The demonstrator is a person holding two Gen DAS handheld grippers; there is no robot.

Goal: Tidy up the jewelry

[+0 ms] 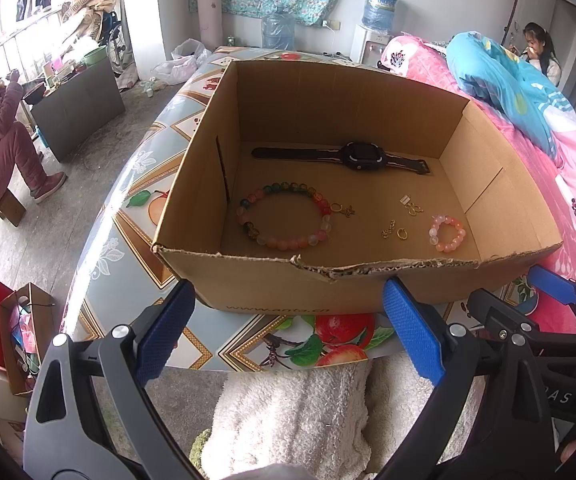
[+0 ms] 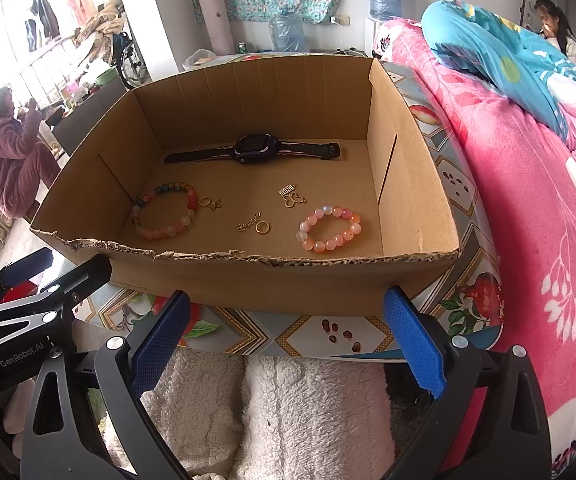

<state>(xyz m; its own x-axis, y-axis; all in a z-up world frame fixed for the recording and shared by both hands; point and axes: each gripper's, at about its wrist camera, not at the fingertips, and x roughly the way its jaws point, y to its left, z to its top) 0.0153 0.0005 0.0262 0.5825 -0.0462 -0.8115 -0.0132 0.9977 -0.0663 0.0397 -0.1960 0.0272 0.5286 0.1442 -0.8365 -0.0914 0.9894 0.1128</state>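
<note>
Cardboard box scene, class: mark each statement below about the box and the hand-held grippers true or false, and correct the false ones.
1. The black watch lies by the far wall of the cardboard box. True.
2. The pink bead bracelet is larger than the multicoloured bead bracelet. False: it is the smaller one.
3. The left hand-held gripper is shut on the gold ring. False: it is open and empty, outside the box.
4. The right hand-held gripper is open. True.
5. The box has a lid on. False: its top is open.
</note>
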